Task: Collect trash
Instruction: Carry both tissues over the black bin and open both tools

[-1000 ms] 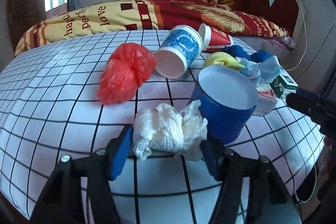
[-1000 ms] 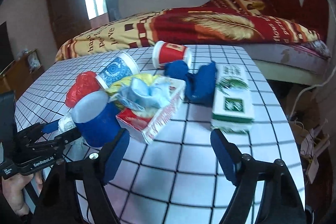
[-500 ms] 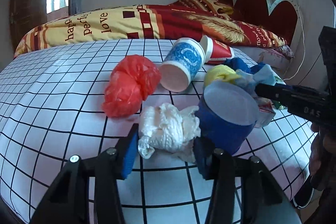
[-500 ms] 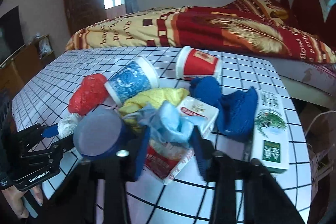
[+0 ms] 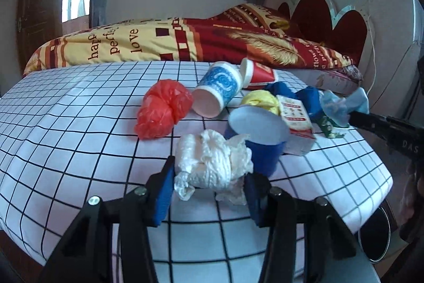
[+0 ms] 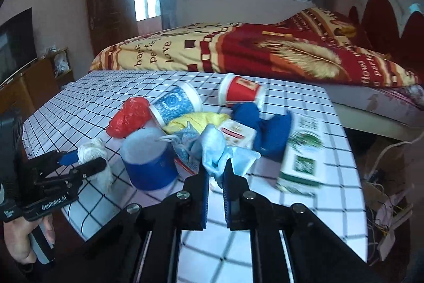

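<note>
Left gripper (image 5: 209,190) clamps soft, light tissue wad (image 5: 212,163); right gripper (image 6: 215,177) pinches limp blue mask (image 6: 220,158): grab bulk, not edges.

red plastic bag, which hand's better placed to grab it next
Left, probably, once free. The red plastic bag lies nearer the left gripper, now shut on white crumpled paper. The right gripper holds a light blue mask across the pile.
</note>
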Demonstrator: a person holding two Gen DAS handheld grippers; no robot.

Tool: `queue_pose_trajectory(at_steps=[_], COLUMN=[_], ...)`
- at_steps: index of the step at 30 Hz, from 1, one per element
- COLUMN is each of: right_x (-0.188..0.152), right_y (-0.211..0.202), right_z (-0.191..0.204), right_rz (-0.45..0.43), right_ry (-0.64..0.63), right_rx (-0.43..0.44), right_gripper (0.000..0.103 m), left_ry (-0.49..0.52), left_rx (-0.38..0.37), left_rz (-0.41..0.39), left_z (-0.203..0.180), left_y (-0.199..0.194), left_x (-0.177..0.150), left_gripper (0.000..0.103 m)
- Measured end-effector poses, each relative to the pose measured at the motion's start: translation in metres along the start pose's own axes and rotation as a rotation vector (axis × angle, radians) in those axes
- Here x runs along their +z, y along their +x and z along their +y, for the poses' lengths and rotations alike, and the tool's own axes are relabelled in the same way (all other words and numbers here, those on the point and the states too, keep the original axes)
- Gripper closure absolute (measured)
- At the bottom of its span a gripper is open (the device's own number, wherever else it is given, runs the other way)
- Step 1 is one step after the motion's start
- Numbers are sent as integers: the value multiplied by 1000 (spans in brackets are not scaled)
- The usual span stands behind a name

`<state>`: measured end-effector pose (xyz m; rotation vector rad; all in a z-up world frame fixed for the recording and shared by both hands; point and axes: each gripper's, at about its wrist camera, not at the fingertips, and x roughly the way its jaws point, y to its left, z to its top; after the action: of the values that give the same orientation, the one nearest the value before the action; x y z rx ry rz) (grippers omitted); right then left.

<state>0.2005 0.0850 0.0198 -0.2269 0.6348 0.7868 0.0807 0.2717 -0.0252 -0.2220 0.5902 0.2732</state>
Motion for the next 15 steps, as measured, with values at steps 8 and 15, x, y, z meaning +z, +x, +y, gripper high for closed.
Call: queue_pose_trajectory(at_steps=[8, 15], right_x=[-33, -51], right_y=[-47, -74], right_z=[-31, -52], right_rz=[-26, -33], right_ry=[95, 129], right_rx=[-51, -99], right_gripper=[93, 93], left_ry=[48, 84], left_rx=[-35, -81], left_rz=[-37, -42], left_z=[-32, -64], left_y=[-27, -37], left_x=[-4, -7], left_gripper=[54, 54])
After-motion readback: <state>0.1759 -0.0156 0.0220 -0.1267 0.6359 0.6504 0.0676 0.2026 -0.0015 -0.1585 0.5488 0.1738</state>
